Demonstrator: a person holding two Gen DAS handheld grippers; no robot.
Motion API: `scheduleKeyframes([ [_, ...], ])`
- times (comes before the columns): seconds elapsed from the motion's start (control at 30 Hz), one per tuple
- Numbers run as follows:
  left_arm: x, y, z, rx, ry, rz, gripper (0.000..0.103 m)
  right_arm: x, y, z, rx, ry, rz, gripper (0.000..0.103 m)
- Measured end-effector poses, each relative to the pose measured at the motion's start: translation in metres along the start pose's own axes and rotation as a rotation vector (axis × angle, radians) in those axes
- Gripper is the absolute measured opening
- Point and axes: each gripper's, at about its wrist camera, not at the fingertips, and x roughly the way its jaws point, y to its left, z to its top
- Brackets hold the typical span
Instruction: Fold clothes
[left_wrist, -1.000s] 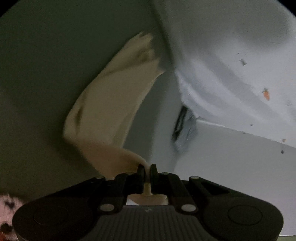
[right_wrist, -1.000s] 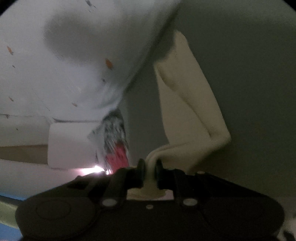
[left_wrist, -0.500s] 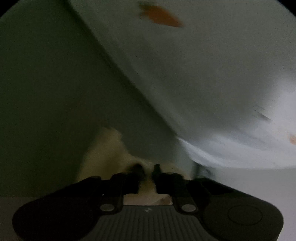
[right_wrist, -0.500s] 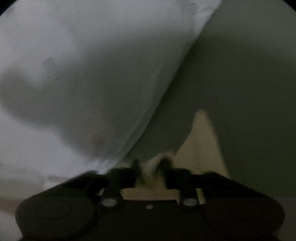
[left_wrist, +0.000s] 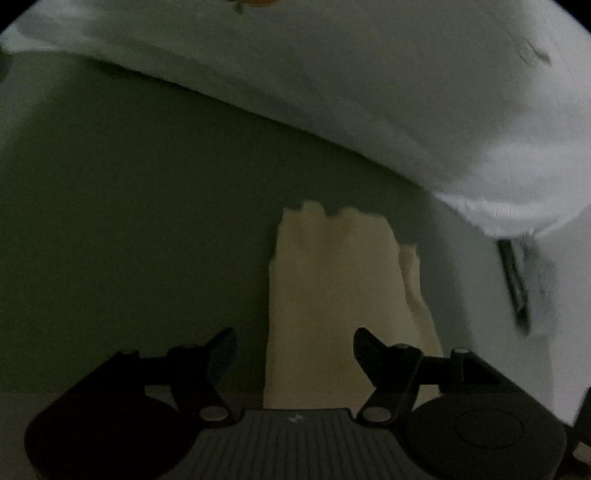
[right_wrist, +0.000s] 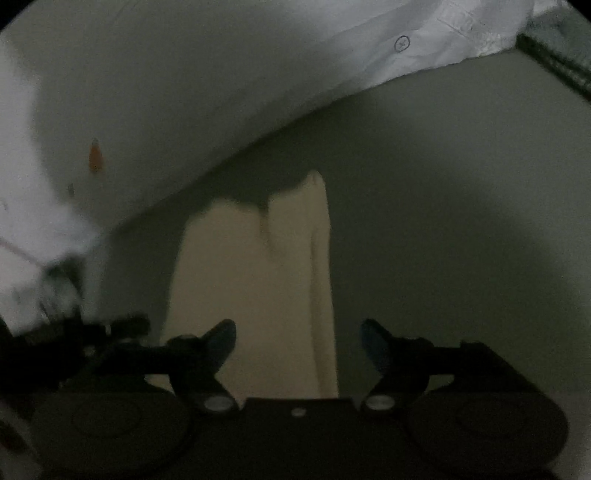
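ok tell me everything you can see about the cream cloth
The cream cloth is a pale yellowish, soft-looking fabric lying as a narrow folded strip on the dull green surface. Its far end is uneven, with a notch between two layers; a lengthwise crease runs along one side. It lies between the open fingers of both the left gripper and right gripper, neither visibly gripping it. The white fabric beyond stays apart.

Two matte black grippers, left gripper (left_wrist: 294, 347), right gripper (right_wrist: 297, 338), silver pivot screws, seemingly blue-tinted fingers (right_wrist: 370, 338).
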Motion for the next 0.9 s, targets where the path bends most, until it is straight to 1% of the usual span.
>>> scheduleKeyframes([
  [0.03, 0.000, -0.009, -0.005, 0.034, -0.010, 0.020, 0.076, -0.005, 0.005, -0.009, -0.032, -0.004, -0.027, 0.079],
  [0.07, 0.000, -0.017, -0.010, 0.068, -0.021, 0.039, 0.081, -0.010, 0.009, -0.016, -0.073, -0.021, -0.041, 0.080],
  [0.1, 0.000, -0.020, -0.015, 0.111, -0.026, 0.049, 0.084, -0.016, 0.014, -0.024, -0.113, -0.037, -0.055, 0.083],
  [0.17, 0.001, -0.037, -0.024, 0.206, -0.032, 0.080, 0.085, -0.027, 0.020, -0.037, -0.187, -0.068, -0.083, 0.090],
  [0.2, -0.006, -0.030, -0.033, 0.243, -0.034, 0.088, 0.086, -0.029, 0.019, -0.039, -0.197, -0.079, -0.101, 0.092],
  [0.23, -0.006, -0.034, -0.036, 0.274, -0.041, 0.089, 0.088, -0.031, 0.018, -0.041, -0.207, -0.089, -0.119, 0.093],
  [0.3, -0.006, -0.044, -0.043, 0.336, -0.054, 0.092, 0.094, -0.035, 0.016, -0.045, -0.226, -0.111, -0.154, 0.094],
  [0.37, -0.002, -0.048, -0.048, 0.392, -0.061, 0.114, 0.100, -0.040, 0.013, -0.050, -0.245, -0.133, -0.190, 0.094],
  [0.43, 0.006, -0.050, -0.053, 0.432, -0.061, 0.149, 0.103, -0.044, 0.011, -0.054, -0.264, -0.155, -0.225, 0.094],
  [0.5, 0.015, -0.045, -0.056, 0.425, -0.042, 0.147, 0.103, -0.048, 0.009, -0.059, -0.283, -0.177, -0.261, 0.094],
  [0.6, 0.029, -0.031, -0.051, 0.337, 0.025, 0.106, 0.103, -0.054, 0.005, -0.065, -0.307, -0.210, -0.307, 0.095],
  [0.67, 0.040, -0.021, -0.047, 0.279, 0.071, 0.069, 0.103, -0.051, 0.005, -0.063, -0.293, -0.227, -0.292, 0.095],
  [0.7, 0.042, -0.018, -0.046, 0.270, 0.084, 0.057, 0.103, -0.045, 0.005, -0.062, -0.291, -0.229, -0.288, 0.095],
  [0.77, 0.042, -0.019, -0.044, 0.294, 0.087, 0.054, 0.103, -0.028, 0.003, -0.060, -0.288, -0.219, -0.294, 0.095],
  [0.83, 0.041, -0.020, -0.044, 0.307, 0.088, 0.058, 0.103, -0.017, -0.001, -0.062, -0.293, -0.203, -0.317, 0.096],
  [0.9, 0.039, -0.020, -0.040, 0.289, 0.107, 0.060, 0.103, -0.008, -0.005, -0.066, -0.303, -0.185, -0.341, 0.096],
])
